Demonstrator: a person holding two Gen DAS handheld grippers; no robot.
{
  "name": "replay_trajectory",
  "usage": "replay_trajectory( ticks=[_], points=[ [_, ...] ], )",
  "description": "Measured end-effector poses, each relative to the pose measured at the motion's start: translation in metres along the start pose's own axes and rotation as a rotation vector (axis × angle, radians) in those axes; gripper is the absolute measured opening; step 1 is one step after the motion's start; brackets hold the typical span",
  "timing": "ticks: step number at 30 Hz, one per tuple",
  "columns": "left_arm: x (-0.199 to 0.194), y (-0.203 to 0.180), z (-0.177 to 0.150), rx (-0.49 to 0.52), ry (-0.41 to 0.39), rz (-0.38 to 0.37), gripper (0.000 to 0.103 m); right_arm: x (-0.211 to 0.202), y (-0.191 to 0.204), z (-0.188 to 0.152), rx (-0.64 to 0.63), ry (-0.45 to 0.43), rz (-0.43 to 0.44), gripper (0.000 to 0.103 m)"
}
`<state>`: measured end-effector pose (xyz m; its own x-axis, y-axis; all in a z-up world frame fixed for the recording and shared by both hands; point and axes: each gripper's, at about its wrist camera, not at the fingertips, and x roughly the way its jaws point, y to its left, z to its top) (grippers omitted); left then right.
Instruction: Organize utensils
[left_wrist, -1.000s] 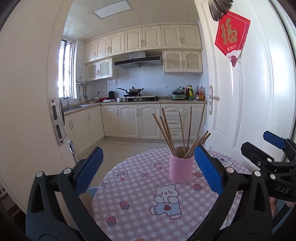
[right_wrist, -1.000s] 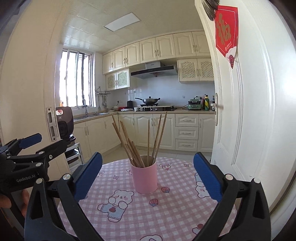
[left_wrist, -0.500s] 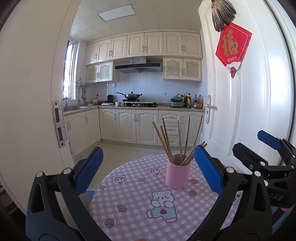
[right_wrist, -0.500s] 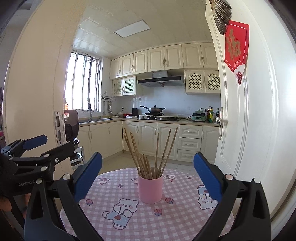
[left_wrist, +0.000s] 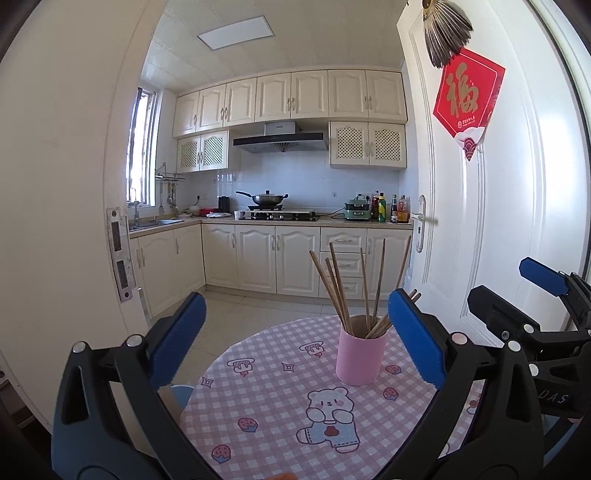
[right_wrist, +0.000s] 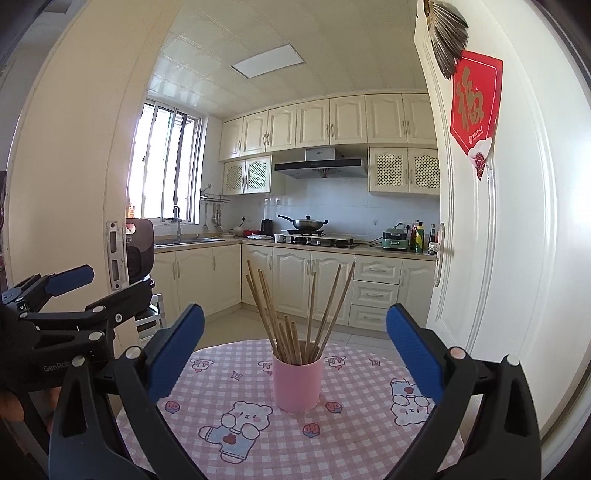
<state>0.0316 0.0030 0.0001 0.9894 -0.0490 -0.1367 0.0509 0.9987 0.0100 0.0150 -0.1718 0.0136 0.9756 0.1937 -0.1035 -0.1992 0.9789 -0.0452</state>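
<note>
your left gripper (left_wrist: 295, 343) and right gripper (right_wrist: 295, 347) both hover level above the near part of the round table (right_wrist: 354, 435), jaws spread wide, holding nothing. ahead, between the right jaws and toward the right finger of the left pair, the pink cup (right_wrist: 296, 382) stands upright with chopsticks (right_wrist: 295, 314) fanned out. bare checked cloth lies around it; the white door (right_wrist: 517, 240) stands close beyond the right finger.

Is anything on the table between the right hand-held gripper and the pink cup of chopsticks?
Nothing visible. The right hand-held gripper is open, facing the pink cup of chopsticks; only bare checked tablecloth lies between.
</note>
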Motion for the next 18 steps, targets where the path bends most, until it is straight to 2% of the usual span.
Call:
replay_trajectory(
  ticks=[18],
  points=[
    [0.0040, -0.0025, 0.0008, 0.010, -0.017, 0.010, 0.097, 0.0037, 0.0008, -0.0034, 0.013, 0.008, 0.001, 0.095]
  ],
)
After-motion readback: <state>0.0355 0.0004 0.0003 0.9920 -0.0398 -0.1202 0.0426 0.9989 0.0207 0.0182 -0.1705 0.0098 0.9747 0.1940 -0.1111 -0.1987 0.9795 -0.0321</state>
